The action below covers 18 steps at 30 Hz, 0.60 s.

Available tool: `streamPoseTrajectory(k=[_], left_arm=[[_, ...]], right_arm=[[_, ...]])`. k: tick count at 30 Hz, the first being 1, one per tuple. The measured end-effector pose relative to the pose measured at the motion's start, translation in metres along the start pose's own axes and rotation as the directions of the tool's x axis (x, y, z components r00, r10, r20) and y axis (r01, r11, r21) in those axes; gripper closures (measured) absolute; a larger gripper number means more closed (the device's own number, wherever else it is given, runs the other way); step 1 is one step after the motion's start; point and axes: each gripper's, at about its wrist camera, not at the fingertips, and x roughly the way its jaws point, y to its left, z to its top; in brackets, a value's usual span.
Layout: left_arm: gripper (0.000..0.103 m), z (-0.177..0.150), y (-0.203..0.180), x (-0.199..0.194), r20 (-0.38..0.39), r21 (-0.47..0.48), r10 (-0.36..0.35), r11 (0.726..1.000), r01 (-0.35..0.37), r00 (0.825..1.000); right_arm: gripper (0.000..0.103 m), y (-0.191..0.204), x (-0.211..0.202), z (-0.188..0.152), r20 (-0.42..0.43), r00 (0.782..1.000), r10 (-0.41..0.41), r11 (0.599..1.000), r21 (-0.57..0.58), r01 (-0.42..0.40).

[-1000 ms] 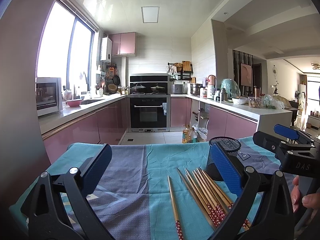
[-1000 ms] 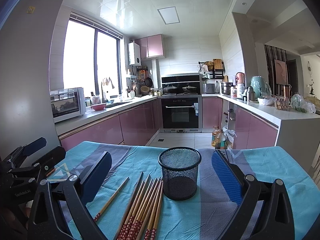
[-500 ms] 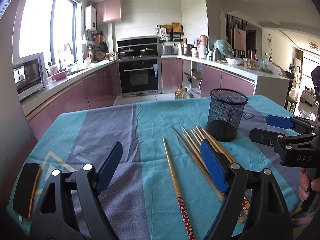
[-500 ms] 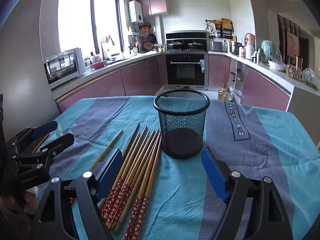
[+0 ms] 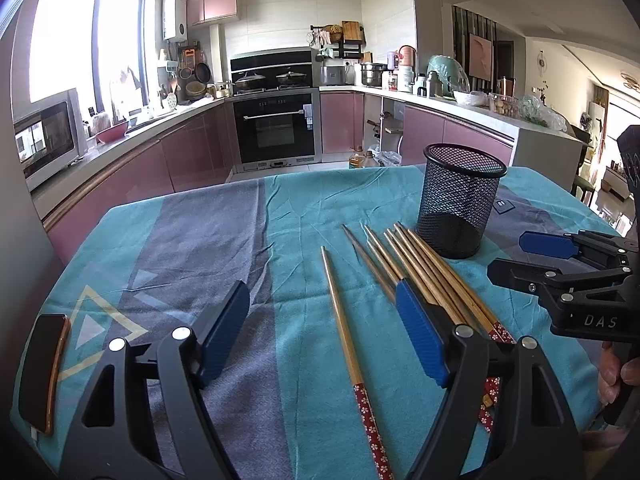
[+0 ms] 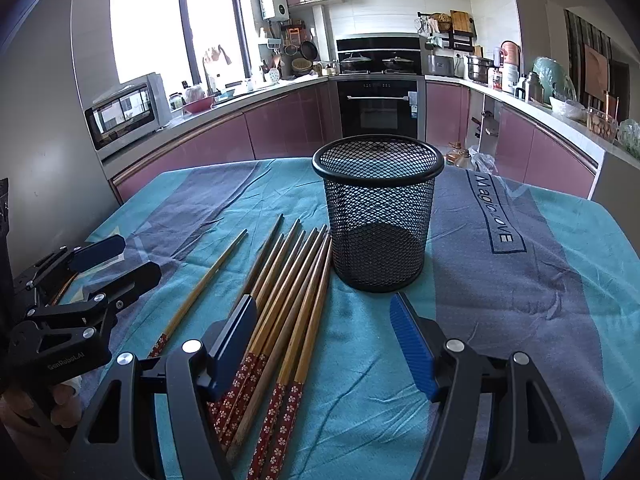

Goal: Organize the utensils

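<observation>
Several wooden chopsticks (image 5: 424, 268) with red flowered ends lie side by side on the cloth, left of a black mesh cup (image 5: 460, 200). One chopstick (image 5: 344, 328) lies apart to their left. My left gripper (image 5: 324, 332) is open and empty, low over the single chopstick. In the right wrist view the bunch of chopsticks (image 6: 288, 300) lies beside the mesh cup (image 6: 378, 216). My right gripper (image 6: 324, 340) is open and empty, its left finger over the bunch. Each gripper shows in the other's view: the right gripper (image 5: 532, 256) and the left gripper (image 6: 116, 260).
A teal and grey tablecloth (image 5: 200, 240) covers the table. A dark phone (image 5: 42, 368) lies near its front left edge. Beyond the table's far edge are pink kitchen cabinets (image 5: 192, 152), an oven (image 5: 276, 128) and a microwave (image 5: 44, 136).
Both grippers have tilted down and moved closer to the table, so the chopsticks and the cup now look larger and nearer. Both stay open.
</observation>
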Motion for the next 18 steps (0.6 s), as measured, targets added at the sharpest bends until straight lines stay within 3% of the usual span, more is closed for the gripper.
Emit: streamPoseTrajectory(k=[4, 10, 18], left_arm=[[0.005, -0.001, -0.004, -0.007, 0.027, 0.008, 0.018, 1.0, -0.018, 0.999], [0.005, 0.001, -0.001, -0.011, 0.035, -0.008, 0.044, 0.999, -0.044, 0.998], [0.005, 0.001, 0.003, -0.017, 0.065, -0.026, 0.066, 0.998, -0.065, 0.996]], right_arm=[[0.034, 0.001, -0.004, 0.001, 0.02, 1.0, 0.009, 1.0, -0.001, -0.009], [0.027, -0.001, -0.009, 0.003, 0.042, 0.999, 0.019, 1.0, 0.001, -0.019], [0.024, -0.005, -0.014, 0.005, 0.075, 0.997, 0.022, 1.0, 0.014, -0.024]])
